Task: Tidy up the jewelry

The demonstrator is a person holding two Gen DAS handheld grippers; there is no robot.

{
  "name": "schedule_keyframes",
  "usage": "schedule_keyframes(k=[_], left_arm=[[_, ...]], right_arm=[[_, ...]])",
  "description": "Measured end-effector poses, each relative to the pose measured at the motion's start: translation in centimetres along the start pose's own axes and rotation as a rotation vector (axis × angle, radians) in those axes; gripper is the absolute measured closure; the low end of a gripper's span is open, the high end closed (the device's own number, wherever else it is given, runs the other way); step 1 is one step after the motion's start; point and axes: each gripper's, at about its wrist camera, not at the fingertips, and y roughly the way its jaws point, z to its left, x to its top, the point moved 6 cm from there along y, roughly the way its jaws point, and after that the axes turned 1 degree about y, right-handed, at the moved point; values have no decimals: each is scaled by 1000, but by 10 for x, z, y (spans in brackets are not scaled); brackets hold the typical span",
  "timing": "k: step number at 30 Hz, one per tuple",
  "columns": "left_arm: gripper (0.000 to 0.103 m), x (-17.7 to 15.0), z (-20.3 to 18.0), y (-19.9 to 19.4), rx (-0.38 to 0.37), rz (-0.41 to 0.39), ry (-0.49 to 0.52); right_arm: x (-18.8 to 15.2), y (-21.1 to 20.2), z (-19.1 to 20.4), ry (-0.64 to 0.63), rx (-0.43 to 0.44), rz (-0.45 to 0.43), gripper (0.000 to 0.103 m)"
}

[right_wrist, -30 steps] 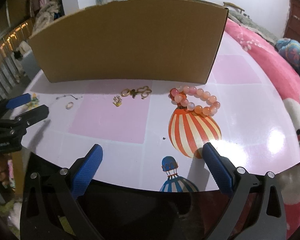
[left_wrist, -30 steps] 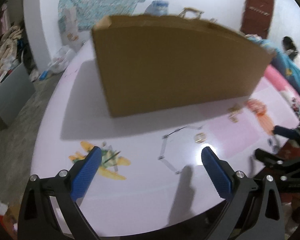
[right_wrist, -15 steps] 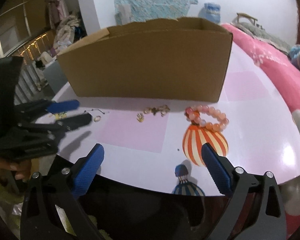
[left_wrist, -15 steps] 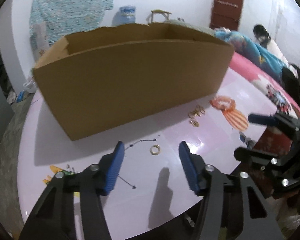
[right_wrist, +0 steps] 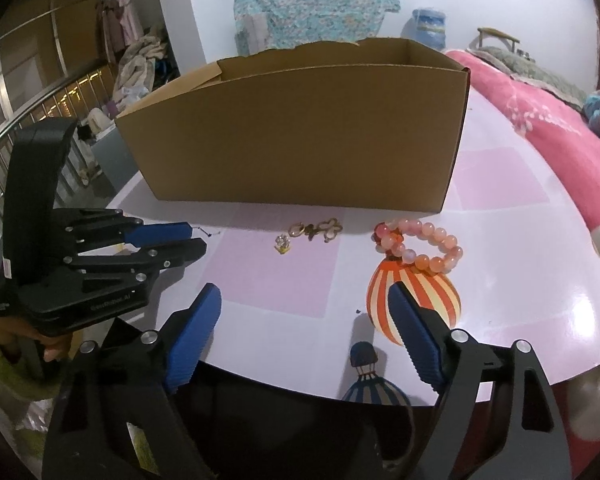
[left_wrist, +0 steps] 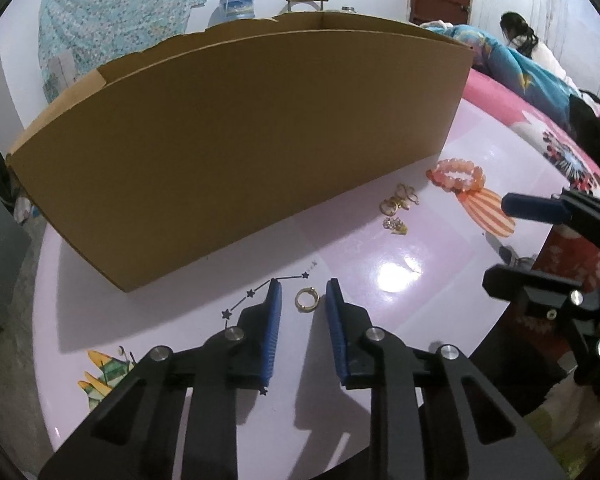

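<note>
A small gold ring [left_wrist: 307, 299] lies on the lilac table [left_wrist: 380, 248] between the blue pads of my left gripper [left_wrist: 303, 292]. Its jaws are closing, with a narrow gap still showing on each side of the ring. In the right wrist view the left gripper [right_wrist: 188, 240] hides the ring. My right gripper [right_wrist: 304, 296] hovers at the table's near edge; its jaws are wide and closing slightly, with nothing between them. A pink bead bracelet [right_wrist: 420, 244] [left_wrist: 456, 174], a gold cluster [right_wrist: 316, 230] [left_wrist: 400, 198] and a small crystal charm [right_wrist: 283, 243] [left_wrist: 396, 226] lie before the cardboard box [right_wrist: 300, 136] [left_wrist: 240, 152].
The open-topped box stands across the back of the table. A pink blanket [right_wrist: 540, 128] lies to the right. A person [left_wrist: 518, 36] sits far back at the right. The right gripper [left_wrist: 508, 242] sits at the table's right edge in the left wrist view.
The left jaws have narrowed from wide apart to close around the ring, and the gripper has moved in over it. The right jaws have narrowed a little.
</note>
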Motion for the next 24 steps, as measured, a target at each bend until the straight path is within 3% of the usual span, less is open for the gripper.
schedule_keyframes(k=[3, 8, 18, 24], left_arm=[[92, 1, -3, 0, 4, 2, 22], [93, 1, -3, 0, 1, -3, 23], [93, -6, 16, -7, 8, -11, -32], [93, -9, 20, -8, 0, -21, -54]], right_arm=[[2, 0, 1, 0, 3, -4, 27], [6, -1, 3, -7, 5, -24, 33], [22, 16, 11, -21, 27, -5, 60], [24, 40, 20, -50, 14, 55, 76]])
